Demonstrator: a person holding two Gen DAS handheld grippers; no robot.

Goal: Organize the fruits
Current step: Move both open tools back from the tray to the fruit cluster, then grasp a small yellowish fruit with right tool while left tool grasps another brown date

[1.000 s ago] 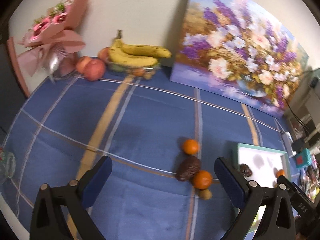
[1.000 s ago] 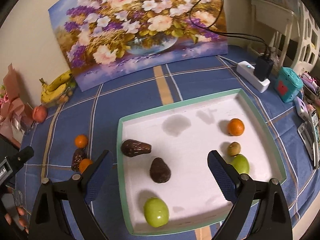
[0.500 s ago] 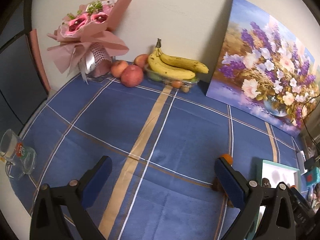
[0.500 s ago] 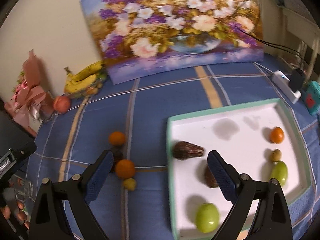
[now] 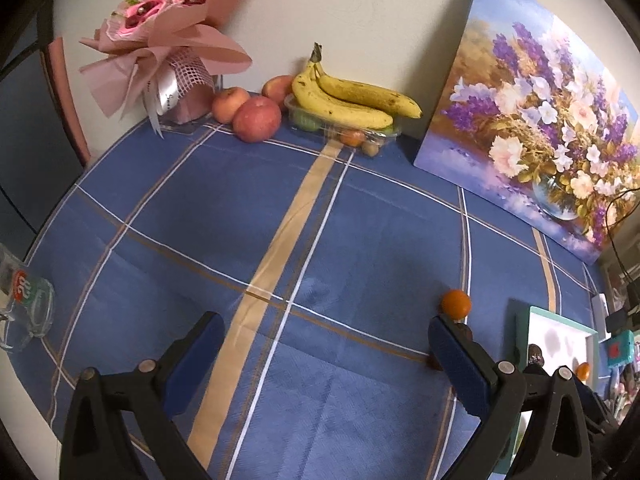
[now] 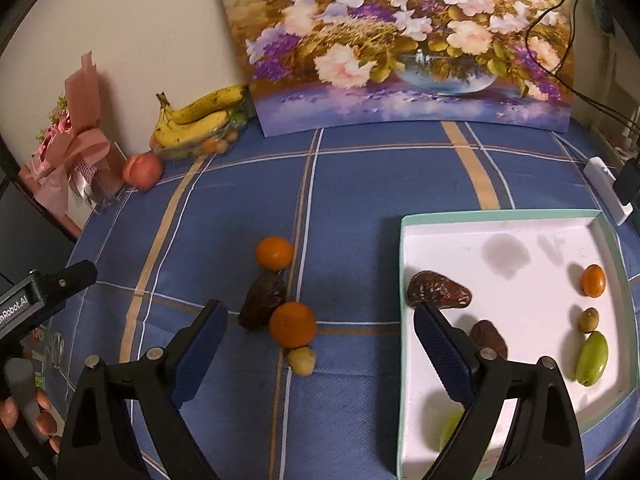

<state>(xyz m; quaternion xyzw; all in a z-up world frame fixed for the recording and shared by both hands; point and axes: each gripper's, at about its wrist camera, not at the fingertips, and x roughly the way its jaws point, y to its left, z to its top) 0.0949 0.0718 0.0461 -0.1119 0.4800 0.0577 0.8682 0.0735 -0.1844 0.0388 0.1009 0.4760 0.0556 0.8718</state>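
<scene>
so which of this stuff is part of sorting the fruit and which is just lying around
For the job:
- tray
- two oranges on the cloth
- dark avocado
- small yellowish fruit

Lying about:
- painting
- bouquet
- glass mug
- bananas

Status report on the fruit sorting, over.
Left tool open, empty. Right tool open, closing slightly, nothing gripped. Orange tangerine and dark brown avocado loose on blue cloth, outside white tray. Path clear.

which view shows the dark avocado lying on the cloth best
The right wrist view: the avocado lies whole between two oranges, the near orange touching it. In the left wrist view only a sliver of it peeks out behind the left gripper's right finger, below the far orange.
</scene>
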